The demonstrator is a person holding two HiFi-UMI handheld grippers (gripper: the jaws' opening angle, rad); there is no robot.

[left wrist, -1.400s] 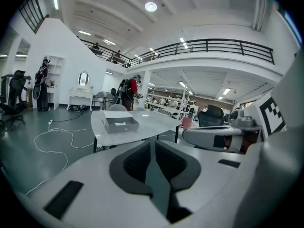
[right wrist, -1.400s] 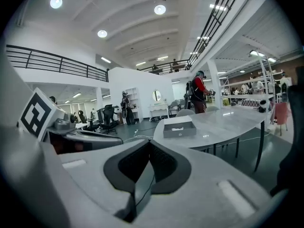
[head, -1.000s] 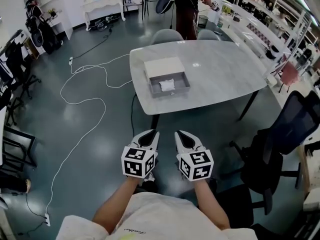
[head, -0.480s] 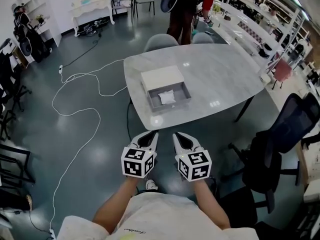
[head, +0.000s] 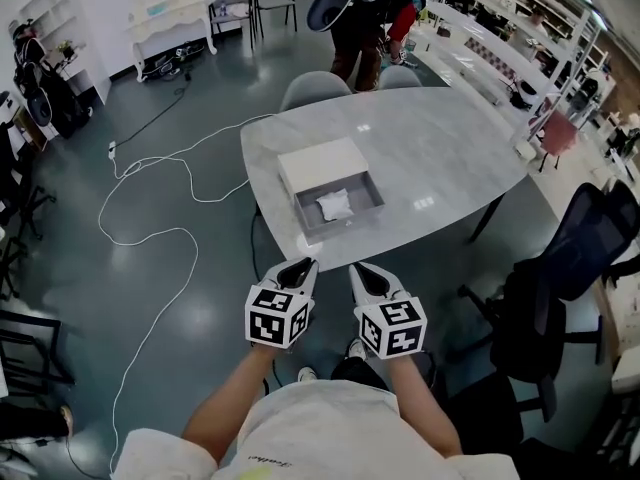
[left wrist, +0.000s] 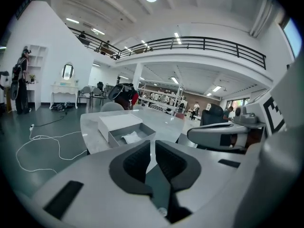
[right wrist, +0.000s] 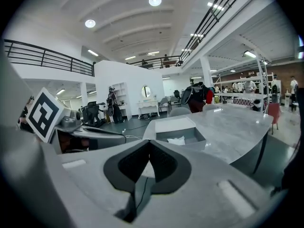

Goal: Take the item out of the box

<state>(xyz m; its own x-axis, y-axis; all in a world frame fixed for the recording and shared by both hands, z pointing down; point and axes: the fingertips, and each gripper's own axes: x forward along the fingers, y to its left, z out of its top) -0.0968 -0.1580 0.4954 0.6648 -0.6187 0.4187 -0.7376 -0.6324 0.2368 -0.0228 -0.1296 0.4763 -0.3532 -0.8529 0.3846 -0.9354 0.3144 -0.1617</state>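
Observation:
A white box [head: 321,165] lies on the grey marble table [head: 440,138], its grey drawer tray [head: 341,208] pulled out toward me. A crumpled white item [head: 333,205] rests in the tray. Both grippers hang side by side over the floor, short of the table's near edge and well apart from the box. The left gripper [head: 299,267] and the right gripper [head: 363,270] are both shut with nothing held. The left gripper view shows the box [left wrist: 118,123] and the item [left wrist: 131,137] ahead of the left gripper [left wrist: 152,144]. The right gripper view shows the box [right wrist: 176,126] and the item [right wrist: 176,140] beyond the right gripper [right wrist: 150,144].
Two grey chairs [head: 318,86] stand at the table's far side, with a person [head: 358,13] behind them. A black office chair [head: 565,278] is at my right. A white cable [head: 150,236] snakes over the floor at left.
The table and box have drawn closer and shifted slightly lower in the head view. Both grippers keep their pose, shut and side by side.

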